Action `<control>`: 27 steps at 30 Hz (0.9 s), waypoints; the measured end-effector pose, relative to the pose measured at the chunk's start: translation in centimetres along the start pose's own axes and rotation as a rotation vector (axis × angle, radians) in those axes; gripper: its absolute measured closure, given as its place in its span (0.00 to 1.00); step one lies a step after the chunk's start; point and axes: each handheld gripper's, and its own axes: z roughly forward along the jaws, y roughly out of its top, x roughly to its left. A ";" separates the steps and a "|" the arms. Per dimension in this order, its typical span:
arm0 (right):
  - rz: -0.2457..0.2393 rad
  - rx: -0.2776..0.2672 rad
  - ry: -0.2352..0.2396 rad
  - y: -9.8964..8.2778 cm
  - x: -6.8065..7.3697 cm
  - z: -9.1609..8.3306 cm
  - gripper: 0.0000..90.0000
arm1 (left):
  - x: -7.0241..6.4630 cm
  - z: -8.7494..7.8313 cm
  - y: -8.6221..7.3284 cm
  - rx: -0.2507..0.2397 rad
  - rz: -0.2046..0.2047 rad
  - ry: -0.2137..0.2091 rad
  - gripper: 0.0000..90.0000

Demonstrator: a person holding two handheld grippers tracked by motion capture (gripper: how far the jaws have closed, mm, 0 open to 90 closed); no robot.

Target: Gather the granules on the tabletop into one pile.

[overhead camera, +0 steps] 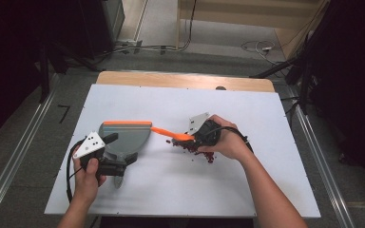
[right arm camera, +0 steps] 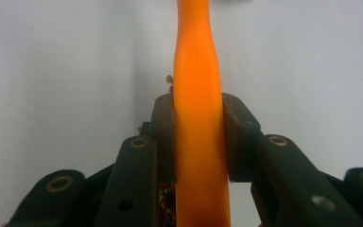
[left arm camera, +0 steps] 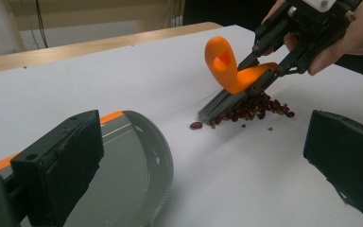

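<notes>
Right now the sweeping step is in hand: the right gripper (overhead camera: 200, 134) has its fingers (right arm camera: 238, 137) clamped on the orange handle of a small brush (left arm camera: 234, 75), one pad on each side of the handle, which runs straight out ahead of them in the right gripper view. Just below those fingers the grey bristles (left arm camera: 220, 103) rest against the near edge of a pile of red beans (left arm camera: 257, 108) on the white table (overhead camera: 247, 190), and one bean (left arm camera: 196, 125) lies apart, a little ahead of the bristles on the dustpan side.

The left gripper (overhead camera: 105, 156) holds the grey dustpan (overhead camera: 126, 137) by its rear end; in the left gripper view the pan lies flat under and between its two black fingers (left arm camera: 61, 165), which look spread, so whether they actually pinch the pan I cannot tell. The pan's orange-edged lip (overhead camera: 126, 123) sits well apart from the beans, with bare table between.

By my reading little has reached the pan yet. The next move calls for a low, steady drag of the bristles from beyond the pile toward the left fingers, keeping the brush pressed down so beans do not skip sideways, while the left hand turns the pan's open edge to meet them
</notes>
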 end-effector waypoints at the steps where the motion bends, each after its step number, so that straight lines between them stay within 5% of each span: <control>1: 0.009 -0.006 -0.004 0.0 0.0 -0.1 0.76 | 0.0 0.0 0.0 0.000 0.000 0.000 0.00; 5: 0.039 -0.031 -0.055 0.3 -0.1 -1.1 0.77 | 0.1 -0.1 0.0 0.000 -0.002 0.001 0.00; 10: 0.134 -0.081 -0.118 1.8 0.1 -2.5 0.76 | 0.2 0.0 0.0 -0.002 -0.004 0.001 0.00; 12: 0.233 -0.102 -0.103 2.8 0.3 -2.9 0.76 | 0.2 0.1 0.0 0.001 -0.003 0.002 0.00; 16: 0.534 -0.124 -0.042 5.0 0.8 -2.5 0.76 | 0.2 0.1 0.0 0.005 0.001 0.002 0.00; 17: 0.578 -0.118 -0.031 5.5 1.0 -2.1 0.77 | 0.1 0.1 0.0 0.005 0.001 0.002 0.00; 24: 0.825 -0.088 0.038 7.0 2.0 2.5 0.77 | 0.3 -0.1 0.1 -0.001 -0.002 0.002 0.00; 27: 0.880 -0.075 0.015 6.9 2.4 3.8 0.77 | 0.3 -0.1 0.1 -0.003 -0.002 0.001 0.00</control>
